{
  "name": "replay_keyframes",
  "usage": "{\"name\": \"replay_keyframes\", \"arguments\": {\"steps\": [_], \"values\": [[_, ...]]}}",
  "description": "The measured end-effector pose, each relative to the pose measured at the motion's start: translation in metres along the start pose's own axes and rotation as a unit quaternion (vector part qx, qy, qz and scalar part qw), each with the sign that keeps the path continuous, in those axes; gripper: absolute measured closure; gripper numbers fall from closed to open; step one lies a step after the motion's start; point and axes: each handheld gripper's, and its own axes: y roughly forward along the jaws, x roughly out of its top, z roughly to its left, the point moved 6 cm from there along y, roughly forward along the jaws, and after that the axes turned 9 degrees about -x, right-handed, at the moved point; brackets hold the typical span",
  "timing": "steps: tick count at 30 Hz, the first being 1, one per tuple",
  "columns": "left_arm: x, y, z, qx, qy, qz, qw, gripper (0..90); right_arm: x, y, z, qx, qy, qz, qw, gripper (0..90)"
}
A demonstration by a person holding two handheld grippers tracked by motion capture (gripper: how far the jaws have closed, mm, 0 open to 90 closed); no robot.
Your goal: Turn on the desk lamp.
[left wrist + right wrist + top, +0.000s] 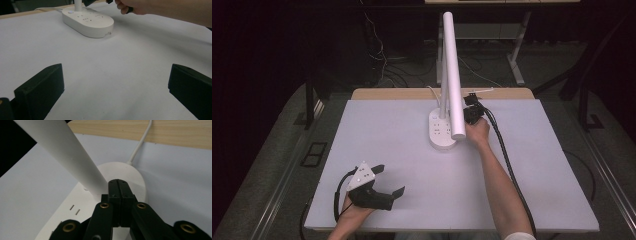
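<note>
Left tool point(389, 180) low, jaws spread; right tool point(119, 185) extended forward, jaws together.

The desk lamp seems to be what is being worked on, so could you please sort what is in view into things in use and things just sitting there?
In use:
- desk lamp with its socket base
- right gripper, shut, beside the lamp

Just there:
- left gripper, open, over bare table
- lamp cable

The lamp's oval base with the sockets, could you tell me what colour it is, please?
White. The lamp base shows best in the left gripper view.
</note>
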Motion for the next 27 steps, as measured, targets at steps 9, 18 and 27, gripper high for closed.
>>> {"name": "replay_keyframes", "arguments": {"steps": [9,18,27], "values": [[0.0002,-0.0005,-0.0003,0.001,0.000,-0.001,1.0000,0.0,-0.0039,0.0029,-0.0038,0.010,0.020,0.003,0.9997,89.2],[0.0001,-0.0002,-0.0008,0.000,0.002,0.001,1.0000,0.0,-0.0047,0.0046,-0.0038,0.023,0.031,0.002,0.9992,89.2],[0.0003,0.0002,-0.0021,-0.002,0.002,-0.001,1.0000,0.0,-0.0060,0.0058,-0.0020,0.013,0.020,0.001,0.9997,89.5]]}}
